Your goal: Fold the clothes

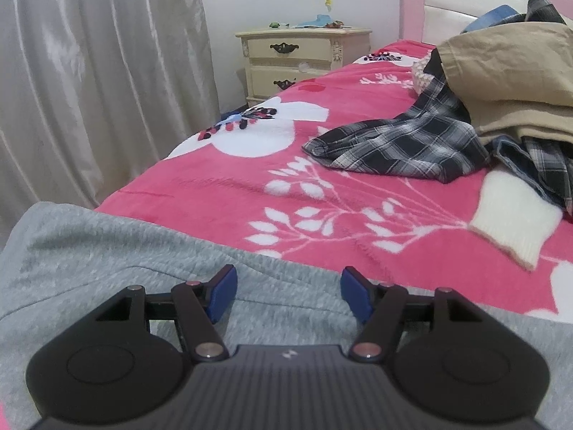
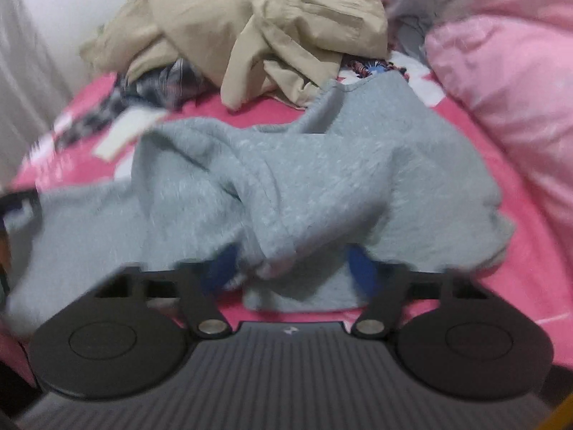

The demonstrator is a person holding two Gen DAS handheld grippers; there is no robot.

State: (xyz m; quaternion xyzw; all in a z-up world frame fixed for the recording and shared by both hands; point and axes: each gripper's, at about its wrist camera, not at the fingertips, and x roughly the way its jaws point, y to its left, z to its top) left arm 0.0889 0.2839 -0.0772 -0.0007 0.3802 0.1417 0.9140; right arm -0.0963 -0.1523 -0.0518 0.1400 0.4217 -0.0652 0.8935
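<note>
Up close, the left gripper (image 1: 288, 292) hangs with its blue pads spread apart over the grey sweatshirt (image 1: 107, 251), nothing pinched between them. The right gripper (image 2: 289, 268) sits in bunched folds of the same garment (blurred; whether its pads grip the cloth I cannot tell). That sweatshirt lies crumpled at the near edge of the pink floral bedspread (image 1: 222, 186). Farther up the bed lie a plaid shirt (image 1: 397, 143), a cream knitted cuff (image 1: 512, 222) and beige trousers (image 1: 512, 82), heaped toward the headboard (image 1: 412, 3).

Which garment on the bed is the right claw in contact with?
The grey sweatshirt; its fabric bunches between the right claw. The tan garment and plaid shirt lie farther back.
</note>
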